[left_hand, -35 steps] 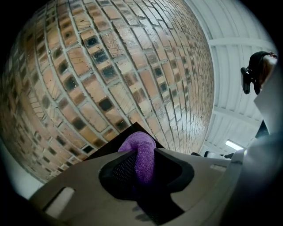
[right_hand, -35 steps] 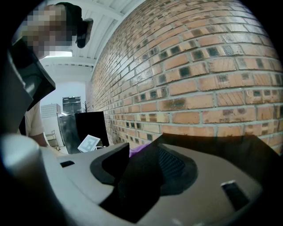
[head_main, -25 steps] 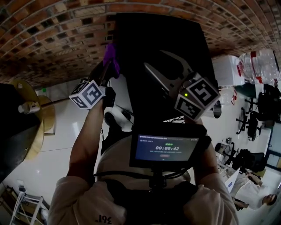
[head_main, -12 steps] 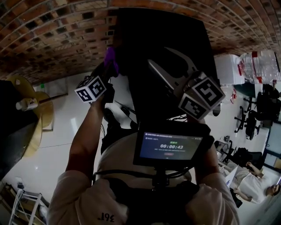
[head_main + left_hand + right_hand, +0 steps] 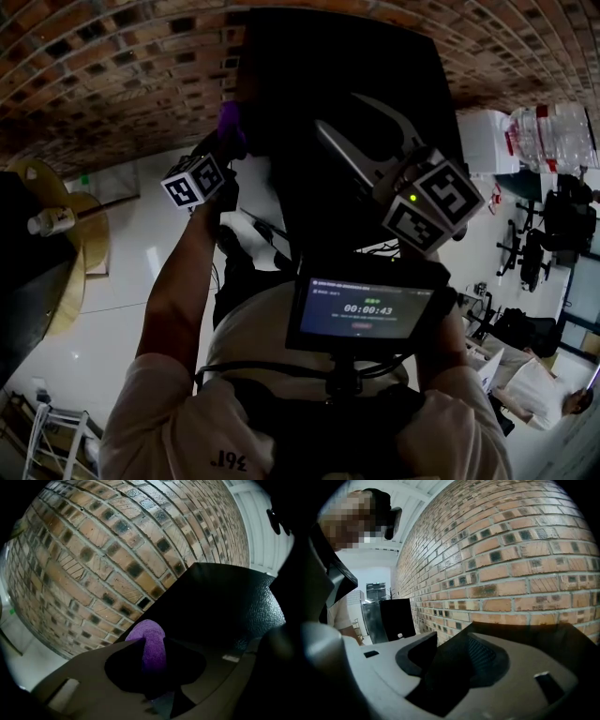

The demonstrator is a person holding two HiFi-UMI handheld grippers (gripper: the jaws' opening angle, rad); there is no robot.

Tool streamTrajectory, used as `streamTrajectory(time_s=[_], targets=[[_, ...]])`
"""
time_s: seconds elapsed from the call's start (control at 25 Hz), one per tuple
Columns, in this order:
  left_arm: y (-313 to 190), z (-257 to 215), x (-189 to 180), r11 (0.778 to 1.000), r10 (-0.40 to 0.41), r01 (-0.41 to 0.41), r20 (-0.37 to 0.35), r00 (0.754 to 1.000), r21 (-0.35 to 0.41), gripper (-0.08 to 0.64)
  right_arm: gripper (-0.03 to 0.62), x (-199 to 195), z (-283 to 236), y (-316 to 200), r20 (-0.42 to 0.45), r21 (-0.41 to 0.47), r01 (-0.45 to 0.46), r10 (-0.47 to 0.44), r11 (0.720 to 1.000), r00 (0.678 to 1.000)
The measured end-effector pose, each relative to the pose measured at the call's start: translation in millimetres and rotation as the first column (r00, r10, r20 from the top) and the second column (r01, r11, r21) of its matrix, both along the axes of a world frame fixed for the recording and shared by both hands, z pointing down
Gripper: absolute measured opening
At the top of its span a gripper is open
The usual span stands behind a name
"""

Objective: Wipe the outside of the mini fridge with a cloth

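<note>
While the purple cloth (image 5: 149, 634) is clamped in the left claw (image 5: 153, 651) beside the mini fridge (image 5: 225, 602), the right claw (image 5: 454, 644) is held apart around its edge; much wiping is thought left.

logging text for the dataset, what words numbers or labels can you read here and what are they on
"00:00:43" on the chest-mounted screen.
Small lines above and below that timer: too small to read.
Dark print on the shirt: maybe "36", too unclear to be sure.
</note>
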State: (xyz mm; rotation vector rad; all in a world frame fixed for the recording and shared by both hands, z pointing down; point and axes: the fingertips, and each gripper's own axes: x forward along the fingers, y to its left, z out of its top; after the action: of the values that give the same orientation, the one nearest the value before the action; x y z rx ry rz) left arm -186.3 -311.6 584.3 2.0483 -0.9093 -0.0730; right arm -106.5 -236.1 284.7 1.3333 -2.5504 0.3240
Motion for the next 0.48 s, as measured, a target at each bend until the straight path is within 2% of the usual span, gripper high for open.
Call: streamTrajectory(time_s=[0.16,0.28,0.4,0.48], targets=[[5,15,1,0.999,0.012,-0.012,0.003,1.000,-0.051,0.114,0.199,-1,0,0,0.000,0.000,0.000,0.000,1.000,1.000],[5,37,-6,0.998,0.024,-0.019,0.081,0.996,-0.058,0.114,0.199,-1,-1,0,-0.001,0.000,-0.001,0.001,1.000,1.000],[7,67,-14,0.995,0.039,-0.024,0.154,0.987,-0.100,0.114,0.199,0,-1,0,0.000,0.001,-0.003,0.003,1.000,1.000],[9,77,-15,0.992,0.047,-0.026,0.171,0.984,-0.123,0.114,0.199,1,-1,0,0.002,0.001,-0.003,0.003,1.000,1.000]])
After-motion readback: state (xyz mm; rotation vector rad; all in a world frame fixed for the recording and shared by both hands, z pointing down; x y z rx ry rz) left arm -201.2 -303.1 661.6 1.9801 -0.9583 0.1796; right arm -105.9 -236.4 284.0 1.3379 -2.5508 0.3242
